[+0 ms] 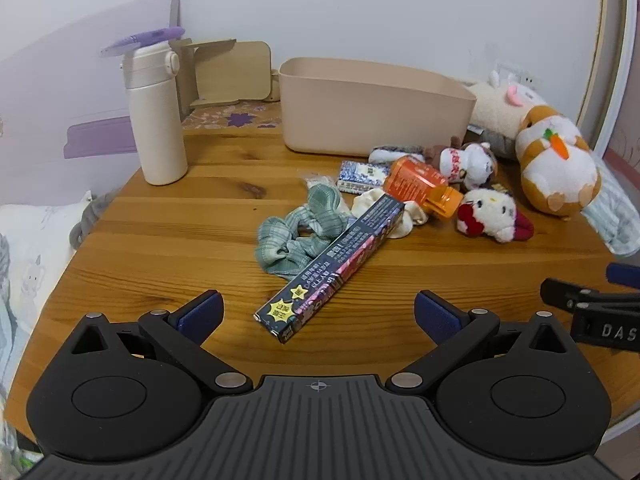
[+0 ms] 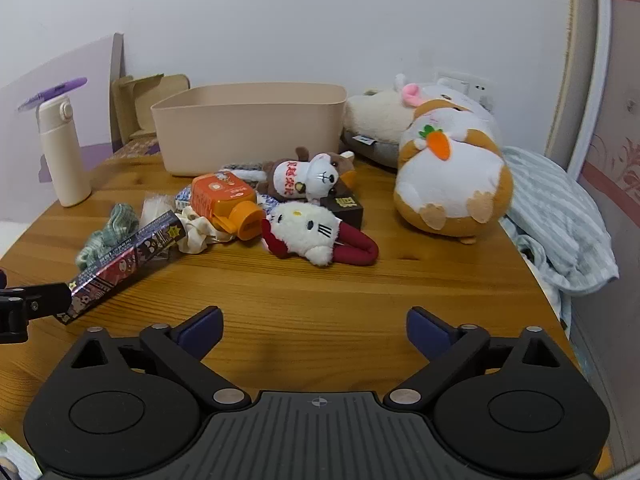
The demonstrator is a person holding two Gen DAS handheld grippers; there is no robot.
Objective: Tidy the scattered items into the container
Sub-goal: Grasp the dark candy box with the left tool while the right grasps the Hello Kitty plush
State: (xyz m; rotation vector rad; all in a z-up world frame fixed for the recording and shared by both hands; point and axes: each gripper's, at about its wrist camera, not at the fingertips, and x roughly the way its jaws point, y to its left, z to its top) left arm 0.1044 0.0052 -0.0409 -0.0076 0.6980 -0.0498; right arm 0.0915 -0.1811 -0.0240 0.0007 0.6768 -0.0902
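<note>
Left wrist view: left gripper [image 1: 318, 312] low over the counter [image 1: 168, 240], jaws spread wide, empty; long dark box [image 1: 332, 268] lies just ahead, one end between them; beige container [image 1: 372, 108] at the back, apparently empty.
Right wrist view: right gripper [image 2: 314, 330] jaws wide apart, empty; white cat plush [image 2: 308, 232] ahead.
Advice: straddle the box across its narrow width, near mid-length; close squarely; lift clear of the green scrunchie [image 1: 300, 232].

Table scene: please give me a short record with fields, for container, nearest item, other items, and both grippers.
container: beige bin, upright at the back of the wooden table; inside not visible
nearest item: long dark box, lying partly on the green scrunchie
other items: orange bottle on its side; white cat plush
left gripper: open, holding nothing
right gripper: open, holding nothing
</note>
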